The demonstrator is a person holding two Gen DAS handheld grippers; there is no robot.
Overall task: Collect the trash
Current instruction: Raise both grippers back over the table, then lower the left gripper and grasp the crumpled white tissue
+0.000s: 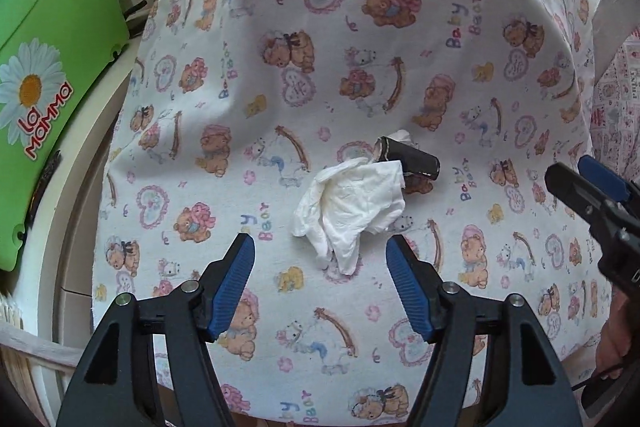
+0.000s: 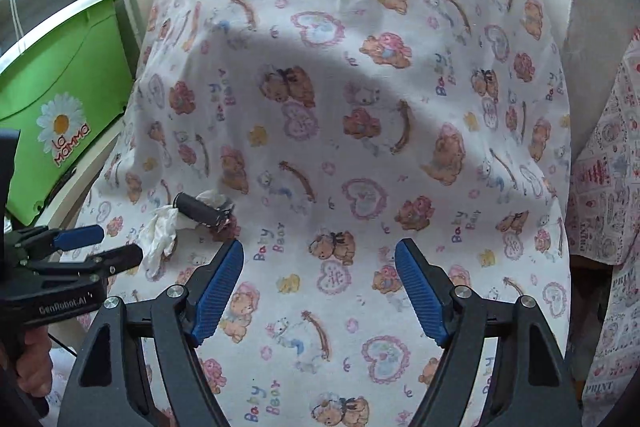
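Note:
A crumpled white tissue (image 1: 352, 203) lies on the teddy-bear printed cloth (image 1: 320, 67). A dark cardboard tube (image 1: 408, 159) with tissue stuffed in its end lies just behind it, touching it. My left gripper (image 1: 320, 251) is open, its blue pads on either side of the tissue's near edge, just short of it. My right gripper (image 2: 320, 259) is open and empty over bare cloth, to the right of the trash. The tissue (image 2: 160, 231) and tube (image 2: 200, 209) also show in the right wrist view, with the left gripper (image 2: 104, 243) beside them.
A green plastic bin (image 1: 60, 67) with a daisy and "La Mamma" label stands at the left, beside the cloth-covered surface; it also shows in the right wrist view (image 2: 60, 99). Another patterned cloth (image 2: 600, 207) lies to the right. White furniture stands behind the bin.

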